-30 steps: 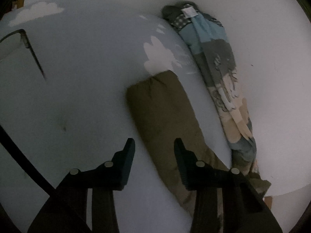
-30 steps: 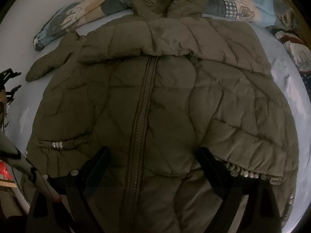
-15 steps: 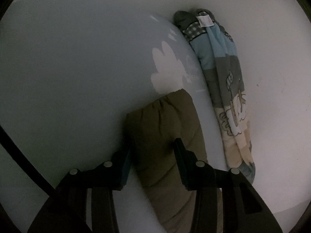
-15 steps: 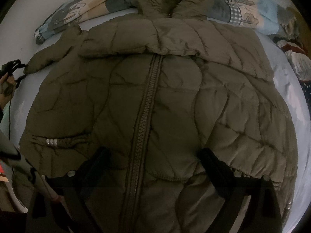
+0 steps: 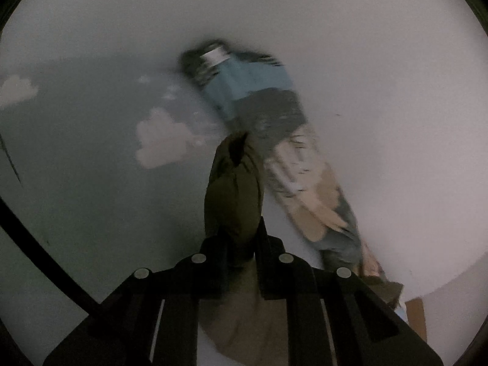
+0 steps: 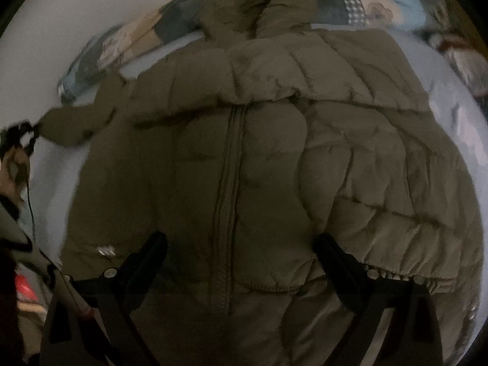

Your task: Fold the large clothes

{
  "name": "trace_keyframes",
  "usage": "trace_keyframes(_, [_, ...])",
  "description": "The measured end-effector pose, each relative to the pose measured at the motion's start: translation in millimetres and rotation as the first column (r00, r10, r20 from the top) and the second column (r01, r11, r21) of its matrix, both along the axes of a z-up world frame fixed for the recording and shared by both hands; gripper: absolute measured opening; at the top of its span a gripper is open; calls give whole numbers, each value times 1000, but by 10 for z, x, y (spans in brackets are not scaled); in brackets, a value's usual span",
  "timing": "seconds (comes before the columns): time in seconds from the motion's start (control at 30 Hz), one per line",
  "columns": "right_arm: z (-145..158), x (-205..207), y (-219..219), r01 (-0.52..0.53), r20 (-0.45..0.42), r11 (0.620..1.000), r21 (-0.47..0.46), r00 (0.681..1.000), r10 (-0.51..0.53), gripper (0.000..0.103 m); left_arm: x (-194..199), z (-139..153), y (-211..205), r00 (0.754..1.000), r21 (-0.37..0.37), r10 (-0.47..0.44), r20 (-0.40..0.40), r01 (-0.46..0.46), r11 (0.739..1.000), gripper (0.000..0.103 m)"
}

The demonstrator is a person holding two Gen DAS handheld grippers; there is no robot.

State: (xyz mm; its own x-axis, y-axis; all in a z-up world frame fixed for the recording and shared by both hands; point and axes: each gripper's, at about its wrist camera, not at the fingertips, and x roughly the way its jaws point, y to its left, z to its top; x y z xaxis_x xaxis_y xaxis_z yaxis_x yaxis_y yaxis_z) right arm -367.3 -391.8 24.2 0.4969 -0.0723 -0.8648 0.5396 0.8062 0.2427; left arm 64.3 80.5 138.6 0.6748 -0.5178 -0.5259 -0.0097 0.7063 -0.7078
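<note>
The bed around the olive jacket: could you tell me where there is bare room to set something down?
Bare sheet lies left of the sleeve pinched in the left gripper. The patterned blanket roll crowds the sleeve's right. The jacket fills the middle; bare strips flank it.

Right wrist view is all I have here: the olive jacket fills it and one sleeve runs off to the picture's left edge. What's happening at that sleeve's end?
Observer: The left gripper is shut on the sleeve; its jaws have just been closing, with the cuff bunched between them.
Reviewer: What lies beyond the cuff?
Observer: In the left wrist view a rolled patchwork cloth lies beside the cuff, along the pale wall.
Reviewer: And what's under it?
Observer: A light blue sheet printed with white clouds.
Reviewer: Is my right gripper holding anything?
Observer: No. The right gripper is open above the jacket, its fingers either side of the zipper.
</note>
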Motion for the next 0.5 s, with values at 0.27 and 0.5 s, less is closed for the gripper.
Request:
trace_keyframes(0.27, [327, -327, -361, 169, 131, 986, 11, 977, -169, 99, -592, 1128, -631, 981, 58, -130, 141, 123, 991, 13])
trace_keyframes(0.5, [476, -638, -688, 309, 184, 951, 26, 933, -309, 99, -1263, 1771, -1455, 939, 122, -274, 209, 253, 960, 13])
